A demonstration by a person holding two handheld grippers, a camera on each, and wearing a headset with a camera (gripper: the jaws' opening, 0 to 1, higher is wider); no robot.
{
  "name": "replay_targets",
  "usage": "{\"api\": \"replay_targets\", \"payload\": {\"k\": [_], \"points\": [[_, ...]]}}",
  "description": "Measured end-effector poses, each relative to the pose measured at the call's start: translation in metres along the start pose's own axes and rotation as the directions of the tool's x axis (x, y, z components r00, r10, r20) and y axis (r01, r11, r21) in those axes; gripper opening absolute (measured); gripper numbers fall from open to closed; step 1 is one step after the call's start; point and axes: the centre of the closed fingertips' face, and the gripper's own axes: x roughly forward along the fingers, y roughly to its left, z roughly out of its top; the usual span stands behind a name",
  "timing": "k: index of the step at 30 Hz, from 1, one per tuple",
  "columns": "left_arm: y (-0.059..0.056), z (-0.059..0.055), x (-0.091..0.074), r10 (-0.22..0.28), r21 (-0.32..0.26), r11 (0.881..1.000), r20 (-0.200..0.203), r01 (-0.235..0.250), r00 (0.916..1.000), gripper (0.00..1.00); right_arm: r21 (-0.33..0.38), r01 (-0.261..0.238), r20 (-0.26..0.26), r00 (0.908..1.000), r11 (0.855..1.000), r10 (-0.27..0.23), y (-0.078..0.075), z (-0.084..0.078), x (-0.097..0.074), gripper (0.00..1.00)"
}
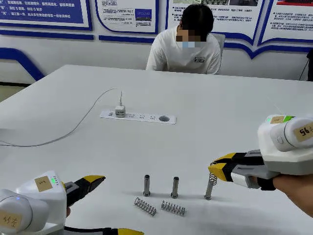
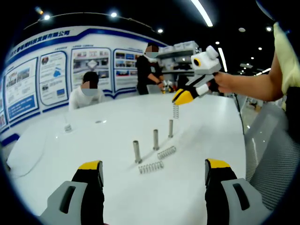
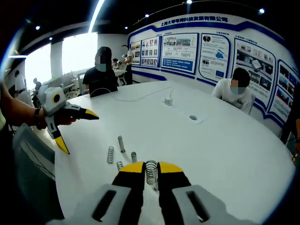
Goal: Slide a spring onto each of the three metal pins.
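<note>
Left gripper (image 2: 154, 165) agape | right gripper (image 3: 150, 165) clasps spring (image 3: 151, 172), axis upright, above pin (image 1: 209, 192)

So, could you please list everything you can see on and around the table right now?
Table: one, white, across the foreground.
Metal pins: three, grey, upright in a row near the front.
Loose springs: two, silver, lying just in front of the pins.
Held spring: one, silver, at the top of the right-hand pin.
Power strip: one, white, mid-table, with a white plug and cable.
Seated person: one, white top, far side.
Posters: several, blue and white, on the wall.
Left gripper: yellow-tipped, open, front left.
Right gripper: yellow-tipped, shut on the held spring.
</note>
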Motion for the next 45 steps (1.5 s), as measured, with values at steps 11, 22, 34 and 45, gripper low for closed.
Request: {"api": "replay_targets", "payload": {"k": [11,22,34,45], "points": [[-0.001,0.001,0.0,-0.005,0.004,1.0,-0.003,0.005,1.0,0.91,0.014,0.024,0.021,0.9995,1.0,-0.024,-0.013,0.0,0.007,0.12],[0.001,-0.002,0.0,-0.002,-0.003,1.0,-0.01,0.002,0.9999,0.91,0.032,0.023,0.021,0.9995,0.999,-0.024,-0.015,-0.005,0.014,0.12],[-0.001,-0.003,0.0,-0.003,-0.005,1.0,-0.016,0.003,0.9999,0.91,0.054,0.026,0.024,0.9993,0.998,-0.028,-0.017,-0.014,0.016,0.12],[0.0,-0.005,0.001,0.0,-0.008,1.0,-0.019,0.0,0.9998,0.91,0.088,0.014,0.047,0.9987,0.996,-0.018,-0.018,-0.024,0.019,0.12]]}}
